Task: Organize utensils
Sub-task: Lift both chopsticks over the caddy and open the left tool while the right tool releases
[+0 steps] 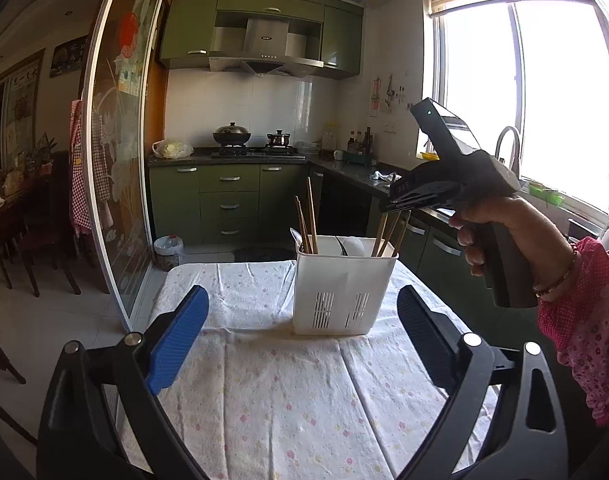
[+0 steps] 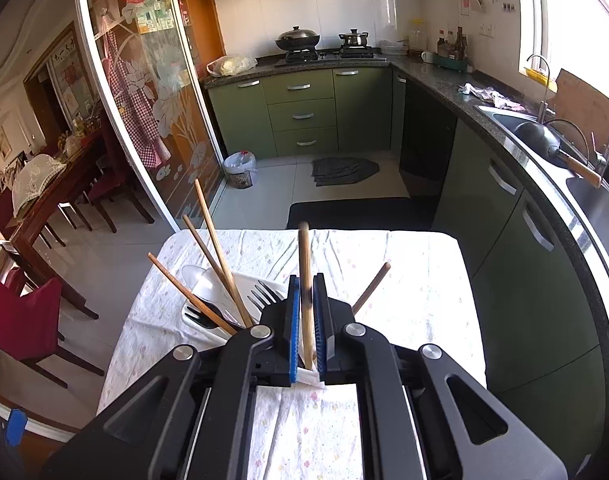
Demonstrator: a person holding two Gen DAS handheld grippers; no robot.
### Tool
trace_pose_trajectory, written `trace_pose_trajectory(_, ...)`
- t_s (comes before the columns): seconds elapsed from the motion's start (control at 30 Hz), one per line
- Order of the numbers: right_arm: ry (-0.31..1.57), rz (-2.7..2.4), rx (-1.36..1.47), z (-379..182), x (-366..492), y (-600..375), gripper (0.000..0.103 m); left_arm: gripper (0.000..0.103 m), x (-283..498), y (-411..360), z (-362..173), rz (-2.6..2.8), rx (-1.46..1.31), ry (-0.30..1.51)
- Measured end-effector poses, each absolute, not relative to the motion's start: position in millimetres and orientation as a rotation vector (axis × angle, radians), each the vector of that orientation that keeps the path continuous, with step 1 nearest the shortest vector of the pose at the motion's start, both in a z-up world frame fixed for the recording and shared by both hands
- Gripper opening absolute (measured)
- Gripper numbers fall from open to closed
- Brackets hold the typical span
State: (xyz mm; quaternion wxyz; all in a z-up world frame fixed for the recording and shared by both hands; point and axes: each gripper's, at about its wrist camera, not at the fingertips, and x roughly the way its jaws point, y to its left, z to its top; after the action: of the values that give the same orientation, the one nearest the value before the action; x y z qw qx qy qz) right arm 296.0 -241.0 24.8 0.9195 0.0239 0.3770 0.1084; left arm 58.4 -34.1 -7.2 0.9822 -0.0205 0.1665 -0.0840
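Light source: daylight through the window (image 1: 544,92) on the right; no lamp seen lit.
Glare: panes blown out to plain white; sheen on the glass door (image 2: 144,92) and the range hood (image 1: 260,46).
Brightness: tablecloth (image 1: 264,380) and wall tiles bright; dining room at far left dimmer.
Shadows: soft, falling leftward from the white holder (image 1: 344,288).
Sharpness: crisp throughout, no motion blur.
Distortion: strong fisheye; door frame and counter (image 2: 516,136) bow, corners go black.
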Motion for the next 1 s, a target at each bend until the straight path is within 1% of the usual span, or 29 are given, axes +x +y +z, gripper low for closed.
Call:
trace_pose_trajectory(0.03, 0.772, 0.219, 0.050, 22.7, 295.2, -241.4, 0.012, 0.094, 55.2, -34.3, -7.6, -0.167, -0.042, 0.328)
trace_pose_trajectory(0.1, 0.768, 0.220, 0.049, 21.1, 291.5, -242.0, 0.017, 0.095, 52.7, -36.0, -6.5, -0.175, -0.044, 0.328)
trace_pose_trajectory(0.27, 0.722, 0.251, 0.073, 30.9, 263.2, -246.7, 0.038, 0.096, 52.2, -33.2, -8.2, -0.178, -0.062, 0.340)
trace_pose_trajectory(0.33, 0.677, 0.272, 0.083, 38.4, 240.4, -252.4, 0.055, 0.096, 53.5, -32.2, -9.4, -0.174, -0.070, 0.345)
trace_pose_trajectory(0.37, 0.651, 0.279, 0.085, 41.3, 227.4, -255.1, 0.059, 0.096, 53.7, -32.2, -10.5, -0.170, -0.072, 0.348)
trace_pose_trajectory(0.43, 0.591, 0.275, 0.080, 45.1, 197.6, -259.4, 0.070, 0.096, 53.1, -32.5, -12.8, -0.159, -0.070, 0.350)
trace_pose_trajectory(0.53, 0.499, 0.253, 0.077, 44.5, 146.9, -268.8, 0.081, 0.096, 50.7, -33.4, -16.2, -0.148, -0.063, 0.358)
trace_pose_trajectory(0.63, 0.426, 0.223, 0.083, 35.9, 98.3, -280.7, 0.088, 0.096, 45.5, -34.0, -19.9, -0.139, -0.050, 0.356)
trace_pose_trajectory(0.77, 0.350, 0.163, 0.088, 15.6, 41.2, -289.4, 0.092, 0.096, 37.6, -34.7, -23.5, -0.122, -0.026, 0.357)
trace_pose_trajectory(1.0, 0.322, 0.118, 0.079, -21.9, -15.1, -285.7, 0.098, 0.096, 27.7, -31.7, -27.6, -0.098, -0.018, 0.357)
